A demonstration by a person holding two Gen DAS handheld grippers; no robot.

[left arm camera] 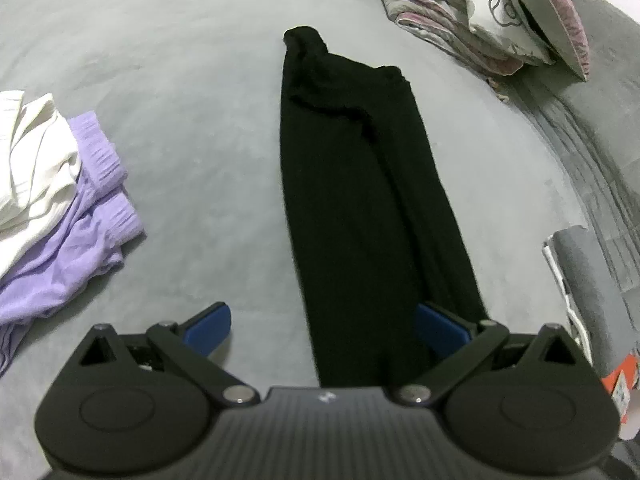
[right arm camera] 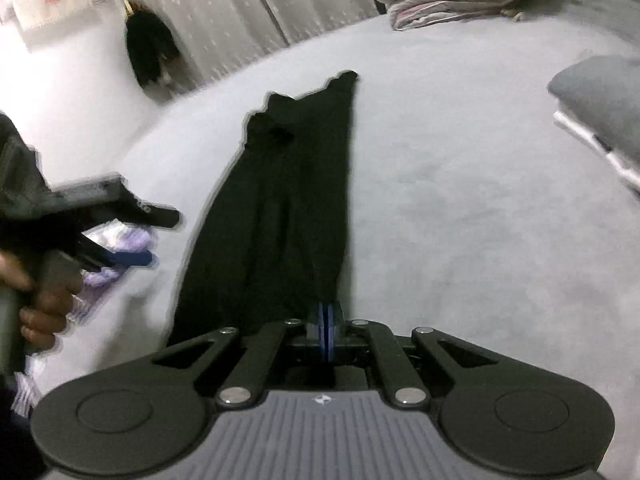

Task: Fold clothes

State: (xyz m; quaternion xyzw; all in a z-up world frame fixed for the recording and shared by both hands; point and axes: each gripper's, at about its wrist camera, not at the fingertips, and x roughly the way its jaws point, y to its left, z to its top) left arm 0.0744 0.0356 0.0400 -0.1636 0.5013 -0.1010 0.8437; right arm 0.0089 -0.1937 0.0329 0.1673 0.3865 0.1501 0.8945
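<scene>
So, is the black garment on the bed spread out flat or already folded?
Folded lengthwise: the black garment lies as one long narrow strip on the grey bed, with layered edges running along it. Not yet folded short.

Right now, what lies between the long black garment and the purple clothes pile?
Only bare grey bedsheet separates the long black garment from the purple clothes pile, per the left wrist view.

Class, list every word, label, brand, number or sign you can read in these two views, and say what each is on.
No readable words or numbers.
Small white emblem on the left gripper body: a mark, not letters.
The same emblem on the right gripper body.
Orange packet with a label: too blurred to read.
</scene>
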